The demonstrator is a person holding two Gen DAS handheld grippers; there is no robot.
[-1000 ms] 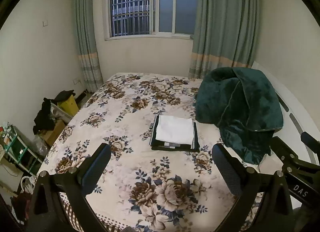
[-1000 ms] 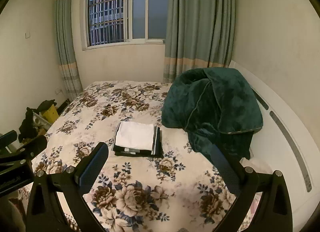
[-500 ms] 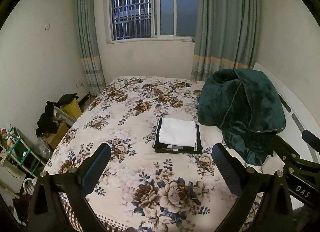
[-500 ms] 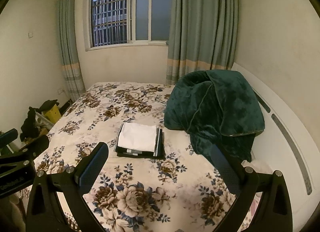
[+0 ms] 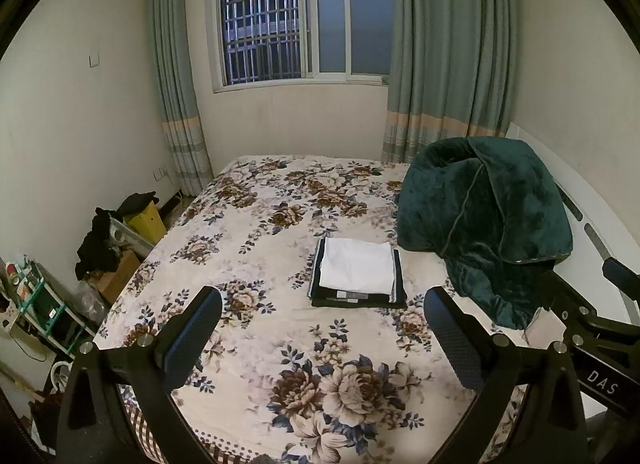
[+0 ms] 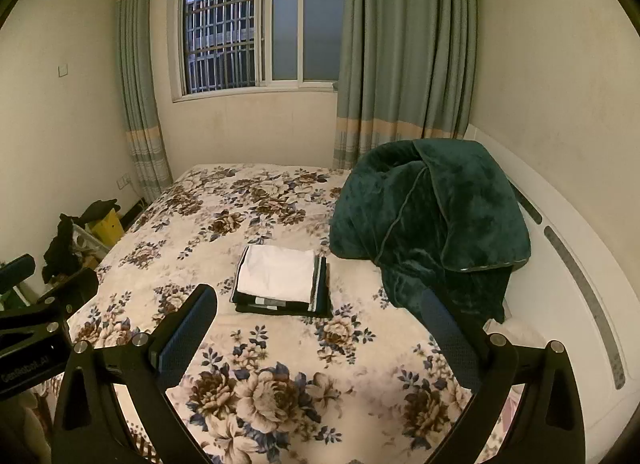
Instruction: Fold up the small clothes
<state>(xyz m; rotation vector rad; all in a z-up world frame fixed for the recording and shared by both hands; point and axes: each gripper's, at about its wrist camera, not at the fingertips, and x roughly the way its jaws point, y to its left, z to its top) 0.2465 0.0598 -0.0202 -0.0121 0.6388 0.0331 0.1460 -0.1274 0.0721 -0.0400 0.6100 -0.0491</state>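
Observation:
A neat stack of folded small clothes lies on the floral bed (image 5: 256,248): a white piece (image 5: 357,270) on top of dark pieces (image 5: 358,300). The stack also shows in the right wrist view (image 6: 280,278). My left gripper (image 5: 323,318) is open and empty, held above the near part of the bed, well short of the stack. My right gripper (image 6: 320,314) is open and empty, likewise back from the stack. The right gripper's body shows at the right edge of the left wrist view (image 5: 592,328).
A heaped dark green blanket (image 5: 484,219) lies on the bed's right side against the white headboard (image 6: 576,260). Left of the bed are a yellow bin (image 5: 144,219), dark clothes, boxes and a small shelf (image 5: 32,304). Window and curtains stand beyond.
Both grippers have drawn back and up from the bed, so the stack looks a little farther and lower in each view. The stack has not moved.

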